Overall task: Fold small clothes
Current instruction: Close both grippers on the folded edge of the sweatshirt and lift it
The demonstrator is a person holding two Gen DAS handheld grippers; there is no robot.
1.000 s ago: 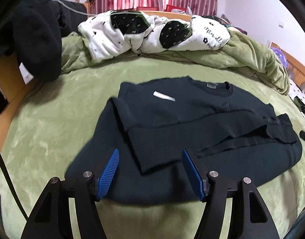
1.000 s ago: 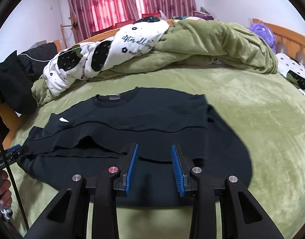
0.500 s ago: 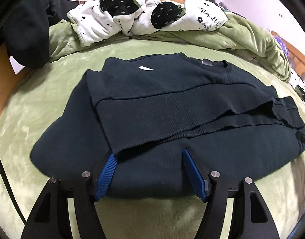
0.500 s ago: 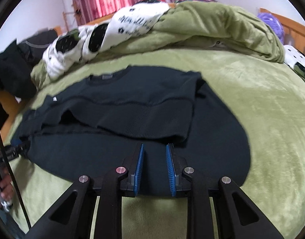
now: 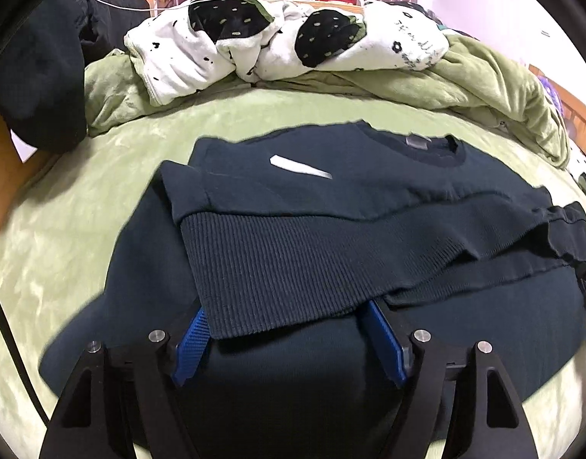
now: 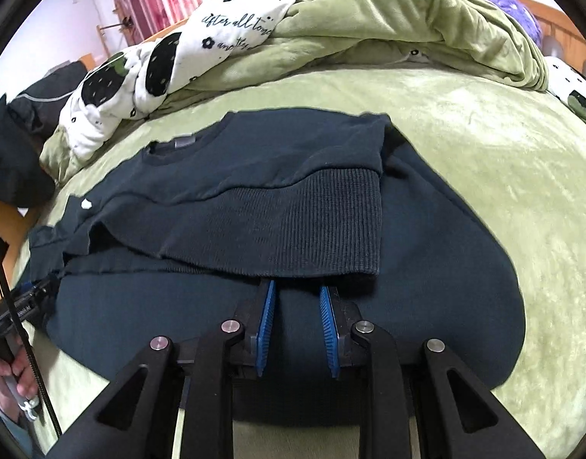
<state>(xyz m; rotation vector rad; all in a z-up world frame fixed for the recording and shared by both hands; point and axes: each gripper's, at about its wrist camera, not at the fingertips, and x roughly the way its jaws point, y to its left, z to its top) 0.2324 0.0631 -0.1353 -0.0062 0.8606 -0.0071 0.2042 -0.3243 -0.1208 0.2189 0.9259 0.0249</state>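
A dark navy sweater (image 5: 331, 199) lies flat on the green bed cover (image 5: 82, 210), its ribbed hem (image 5: 293, 260) folded up over the body. My left gripper (image 5: 285, 308) sits low at the hem's near left corner. Its jaws are opening, the blue fingertips slip under the ribbed edge, and the pads stay apart. In the right wrist view the ribbed hem (image 6: 323, 229) ends just above my right gripper (image 6: 296, 285). Its blue pads stand a narrow gap apart with their tips under the edge, and only the lower sweater layer (image 6: 426, 267) shows between them.
A white quilt with black spots (image 5: 273, 46) and a bunched green duvet (image 6: 407, 19) are heaped at the far side. Dark clothes (image 5: 36, 76) hang at the left over the wooden bed edge. A hand (image 6: 5, 375) holds the left gripper's handle beside a black cable.
Both grippers came down and forward onto the sweater, and their tips now sit under the ribbed hem. The right jaws narrowed. The left jaws widened a little.
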